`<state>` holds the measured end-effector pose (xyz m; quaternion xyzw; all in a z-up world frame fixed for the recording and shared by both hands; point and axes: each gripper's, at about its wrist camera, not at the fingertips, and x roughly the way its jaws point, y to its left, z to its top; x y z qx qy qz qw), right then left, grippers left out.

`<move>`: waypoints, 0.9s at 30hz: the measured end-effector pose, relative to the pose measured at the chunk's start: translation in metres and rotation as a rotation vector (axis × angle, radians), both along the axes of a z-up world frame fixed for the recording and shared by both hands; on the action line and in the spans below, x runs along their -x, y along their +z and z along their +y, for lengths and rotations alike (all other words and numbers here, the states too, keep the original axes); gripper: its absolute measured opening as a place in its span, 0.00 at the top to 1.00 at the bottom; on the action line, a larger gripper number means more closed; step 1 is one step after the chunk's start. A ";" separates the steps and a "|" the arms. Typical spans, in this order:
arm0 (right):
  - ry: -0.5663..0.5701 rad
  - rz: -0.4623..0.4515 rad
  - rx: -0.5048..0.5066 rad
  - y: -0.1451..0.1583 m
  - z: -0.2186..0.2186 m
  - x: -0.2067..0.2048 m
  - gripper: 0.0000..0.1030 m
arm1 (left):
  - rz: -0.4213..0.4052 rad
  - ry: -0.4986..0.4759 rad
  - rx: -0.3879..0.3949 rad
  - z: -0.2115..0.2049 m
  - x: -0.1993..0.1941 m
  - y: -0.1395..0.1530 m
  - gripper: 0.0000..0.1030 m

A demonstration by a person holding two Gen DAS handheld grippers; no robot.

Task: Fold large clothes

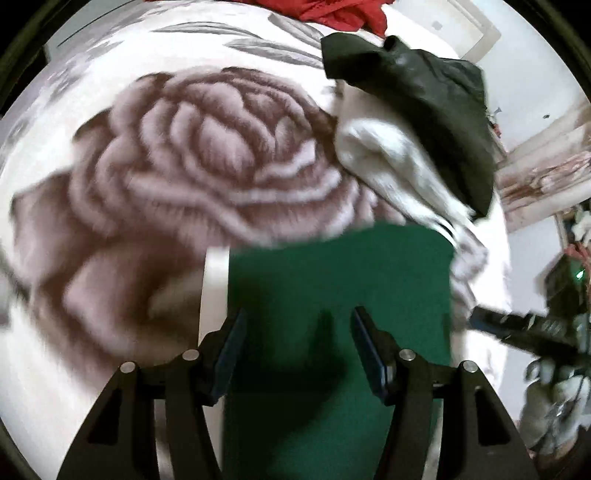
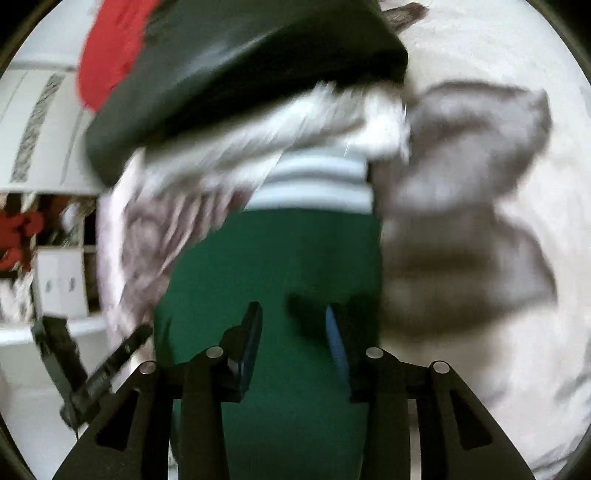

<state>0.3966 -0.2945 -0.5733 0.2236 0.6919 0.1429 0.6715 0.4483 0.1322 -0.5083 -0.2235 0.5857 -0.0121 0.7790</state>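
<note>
A dark green garment lies folded flat on the rose-patterned blanket. It has a white stripe along its left edge and a white-and-grey striped cuff at its far end. My left gripper is open just above the garment, one finger to each side. My right gripper is open above the same garment. Neither holds anything. Both views are motion-blurred.
A stack of clothes, a black garment on a white fluffy one, lies beyond the green garment. A red garment lies farther back. The other gripper shows at the right, and furniture stands off the bed.
</note>
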 end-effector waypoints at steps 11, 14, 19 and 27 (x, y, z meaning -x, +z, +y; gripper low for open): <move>0.155 0.074 0.235 -0.061 0.081 0.059 0.61 | 0.111 -0.009 -0.003 0.001 0.038 -0.082 0.07; 0.076 0.092 0.160 -0.050 0.069 0.063 0.58 | 0.081 -0.030 0.015 0.003 0.045 -0.057 0.09; -0.042 0.104 -0.018 -0.004 0.037 0.126 0.42 | -0.005 -0.035 0.091 0.018 0.108 0.003 0.09; -0.122 0.272 -0.004 0.009 0.022 0.327 0.36 | 0.186 -0.049 0.117 0.032 0.277 0.002 0.09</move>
